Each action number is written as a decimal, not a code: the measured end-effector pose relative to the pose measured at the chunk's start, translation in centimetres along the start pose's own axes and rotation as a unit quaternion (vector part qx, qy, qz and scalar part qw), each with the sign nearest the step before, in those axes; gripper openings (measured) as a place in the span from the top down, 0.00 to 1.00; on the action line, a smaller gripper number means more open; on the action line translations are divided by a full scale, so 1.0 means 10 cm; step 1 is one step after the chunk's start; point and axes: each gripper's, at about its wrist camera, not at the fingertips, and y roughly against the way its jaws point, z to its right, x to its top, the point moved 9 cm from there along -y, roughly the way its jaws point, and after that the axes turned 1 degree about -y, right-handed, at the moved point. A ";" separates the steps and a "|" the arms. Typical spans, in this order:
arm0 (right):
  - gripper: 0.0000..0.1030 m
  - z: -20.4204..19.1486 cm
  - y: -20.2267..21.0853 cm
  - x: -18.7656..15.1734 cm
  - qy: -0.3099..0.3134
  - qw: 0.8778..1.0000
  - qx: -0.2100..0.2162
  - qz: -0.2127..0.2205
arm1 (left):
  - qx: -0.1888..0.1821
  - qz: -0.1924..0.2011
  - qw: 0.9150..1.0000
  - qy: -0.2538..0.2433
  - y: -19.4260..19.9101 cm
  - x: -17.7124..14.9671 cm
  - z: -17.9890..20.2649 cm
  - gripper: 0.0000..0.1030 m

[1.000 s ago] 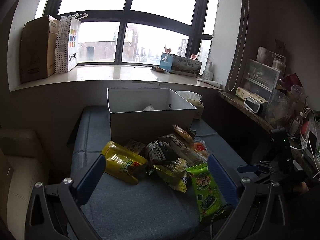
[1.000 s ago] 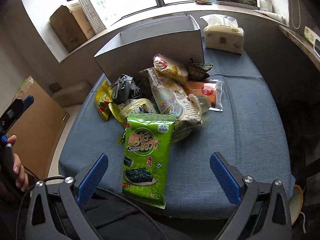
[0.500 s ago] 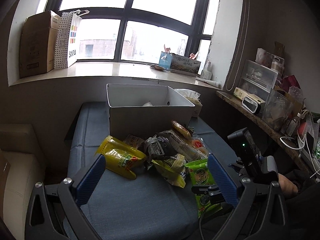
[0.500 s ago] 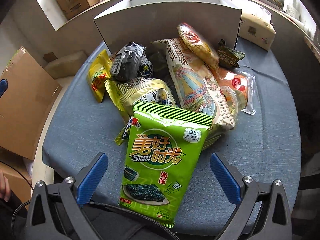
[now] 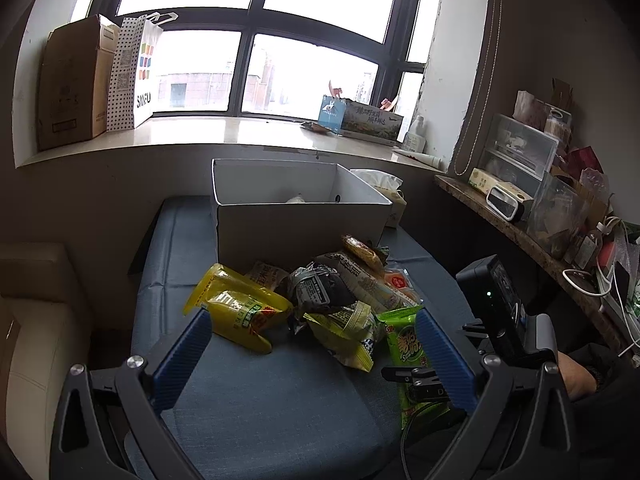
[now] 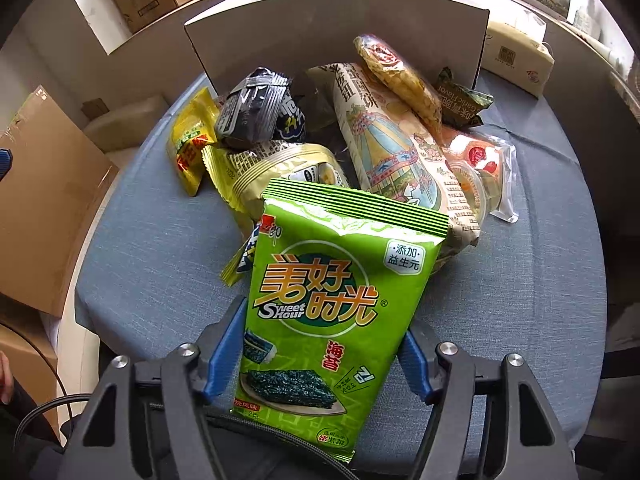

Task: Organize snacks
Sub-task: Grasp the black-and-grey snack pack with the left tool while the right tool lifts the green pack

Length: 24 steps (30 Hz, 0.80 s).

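Green seaweed snack packet: glossy, flat, orange lettering, lying on blue cushion nearest of pile before white box. Right gripper narrowed since earlier, pads flanking packet's lower edges. Left gripper spread wide, holding nothing.

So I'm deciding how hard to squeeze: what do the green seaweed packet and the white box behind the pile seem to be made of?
The green seaweed packet looks like thin glossy plastic film: it shows highlights, wrinkles and a crimped top seal, so it should crumple easily. The white open-topped box looks like matte cardboard or stiff board, with flat walls and sharp folded corners; which exactly cannot be told.
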 end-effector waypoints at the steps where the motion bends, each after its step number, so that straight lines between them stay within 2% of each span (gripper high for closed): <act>1: 0.29 0.01 0.04 0.00 0.000 1.000 -0.002 0.007 | 0.000 -0.001 1.000 0.000 -0.01 0.00 0.00 0.00; 4: 0.29 0.02 0.23 0.04 -0.005 0.999 -0.005 0.033 | 0.000 -0.004 1.000 -0.001 -0.04 0.00 0.01 0.00; 7: 0.29 0.06 0.42 0.10 -0.020 0.998 0.009 0.066 | 0.000 -0.010 1.000 0.000 -0.11 -0.01 0.00 0.00; 15: 0.29 0.45 0.87 0.34 -0.073 0.985 0.006 0.158 | -0.005 -0.036 0.999 0.004 -0.54 0.07 -0.03 0.00; 20: 0.29 0.80 1.28 0.49 -0.100 0.969 0.007 0.224 | -0.021 -0.083 0.996 0.004 -1.05 0.05 0.01 0.00; 24: 0.29 0.98 1.53 0.48 -0.105 0.960 0.000 0.259 | 0.012 -0.145 0.989 0.001 -1.52 -0.03 0.04 0.00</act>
